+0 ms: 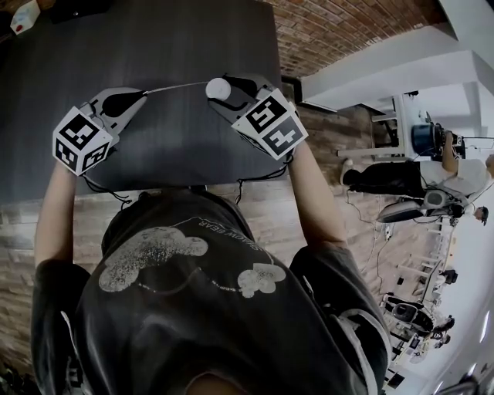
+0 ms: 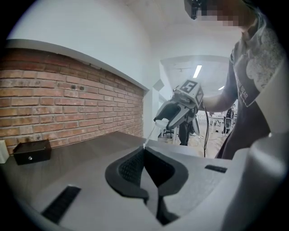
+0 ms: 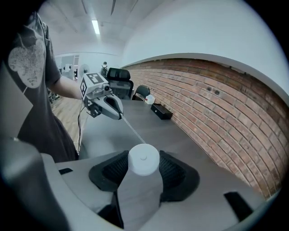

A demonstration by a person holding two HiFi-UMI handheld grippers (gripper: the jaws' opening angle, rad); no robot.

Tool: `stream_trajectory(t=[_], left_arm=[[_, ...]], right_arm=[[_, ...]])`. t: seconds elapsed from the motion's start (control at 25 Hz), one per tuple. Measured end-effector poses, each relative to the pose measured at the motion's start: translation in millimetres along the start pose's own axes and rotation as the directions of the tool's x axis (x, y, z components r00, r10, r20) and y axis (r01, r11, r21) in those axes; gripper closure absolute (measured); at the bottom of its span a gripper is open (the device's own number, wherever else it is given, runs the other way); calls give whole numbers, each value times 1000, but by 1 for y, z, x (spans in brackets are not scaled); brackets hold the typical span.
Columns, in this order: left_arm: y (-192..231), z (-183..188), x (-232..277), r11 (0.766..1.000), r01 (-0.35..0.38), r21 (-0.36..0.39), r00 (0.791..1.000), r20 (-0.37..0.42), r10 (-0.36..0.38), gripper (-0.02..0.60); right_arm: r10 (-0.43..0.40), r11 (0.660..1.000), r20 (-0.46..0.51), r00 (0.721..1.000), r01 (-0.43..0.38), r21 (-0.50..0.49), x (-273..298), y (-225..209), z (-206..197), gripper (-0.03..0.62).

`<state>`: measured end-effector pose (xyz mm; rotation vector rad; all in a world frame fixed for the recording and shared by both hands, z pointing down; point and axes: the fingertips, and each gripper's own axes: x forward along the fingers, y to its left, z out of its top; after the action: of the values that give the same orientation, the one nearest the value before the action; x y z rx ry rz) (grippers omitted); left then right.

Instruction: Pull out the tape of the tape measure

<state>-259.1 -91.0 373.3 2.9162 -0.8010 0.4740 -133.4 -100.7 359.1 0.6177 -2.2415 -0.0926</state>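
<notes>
A round white tape measure [image 1: 218, 88] sits clamped in my right gripper [image 1: 224, 87], and it fills the space between the black pads in the right gripper view [image 3: 143, 159]. A thin pale tape [image 1: 176, 87] runs from it leftward above the dark table [image 1: 154, 46] to my left gripper [image 1: 143, 94], which is shut on the tape's end. In the left gripper view the tape [image 2: 149, 136] rises from the closed tips [image 2: 144, 148] toward the right gripper [image 2: 168, 122]. In the right gripper view the tape [image 3: 132, 129] reaches the left gripper [image 3: 121, 117].
A small black box [image 2: 31, 151] lies on the table by the brick wall [image 2: 67, 103], also seen as the black box [image 3: 161, 111] in the right gripper view. A white object [image 1: 25, 15] rests at the table's far left corner. Office chairs [image 3: 119, 76] stand beyond the table's end.
</notes>
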Motion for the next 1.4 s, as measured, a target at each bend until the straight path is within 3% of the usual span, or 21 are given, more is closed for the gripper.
stream_trajectory(t=[0.52,0.84,1.4], left_arm=[[3,5,5,1000,-28,2,999,-19,28,572],[17,1,-7,997,-76,-28,997,-21,76,572],[23,5,-3,988,-135,-77,991,-9,135,572]], right_arm=[[18,1000,28,999,-18,16,0,-12,-3,361],[-62,996,11,998,61,63,-17,-41,-26,361],[-70,996,16,997,68,65,-26,-51,-33,361]])
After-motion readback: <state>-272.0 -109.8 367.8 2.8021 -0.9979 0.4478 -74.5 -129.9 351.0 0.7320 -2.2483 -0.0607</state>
